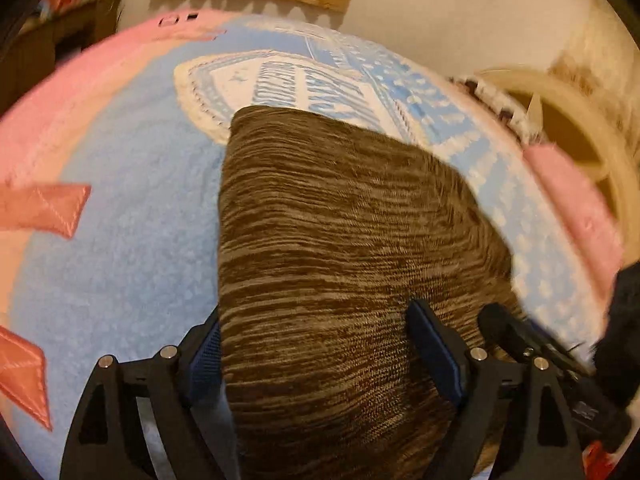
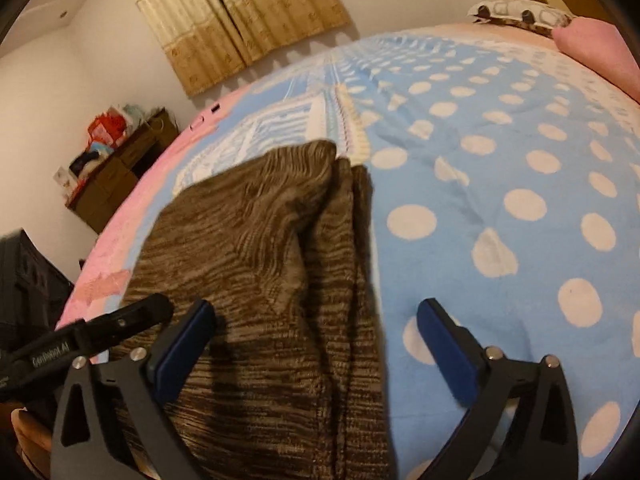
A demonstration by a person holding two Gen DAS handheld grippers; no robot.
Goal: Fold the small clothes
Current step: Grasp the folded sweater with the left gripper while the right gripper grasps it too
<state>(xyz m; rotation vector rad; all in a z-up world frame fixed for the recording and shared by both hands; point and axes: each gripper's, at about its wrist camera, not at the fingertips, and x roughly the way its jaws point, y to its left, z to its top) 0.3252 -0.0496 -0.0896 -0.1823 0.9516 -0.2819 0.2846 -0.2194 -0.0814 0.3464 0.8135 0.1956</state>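
Observation:
A brown striped knit garment (image 1: 340, 248) lies on the blue dotted bed cover (image 1: 120, 248), folded lengthwise. My left gripper (image 1: 316, 344) is open, its fingers standing either side of the garment's near end, with the cloth rising between them. In the right wrist view the same garment (image 2: 260, 264) runs away from me with a raised fold along its right side. My right gripper (image 2: 316, 340) is open over the garment's near right edge, its left finger (image 2: 184, 344) above the cloth and its right finger (image 2: 448, 348) above the bed cover (image 2: 500, 168).
The other gripper's black body (image 2: 80, 340) sits at the garment's left. A pink pillow (image 2: 592, 48) and patterned pillow (image 2: 516, 10) lie at the bed's head. A wooden cabinet with clutter (image 2: 116, 160) stands by the wall under beige curtains (image 2: 240, 20).

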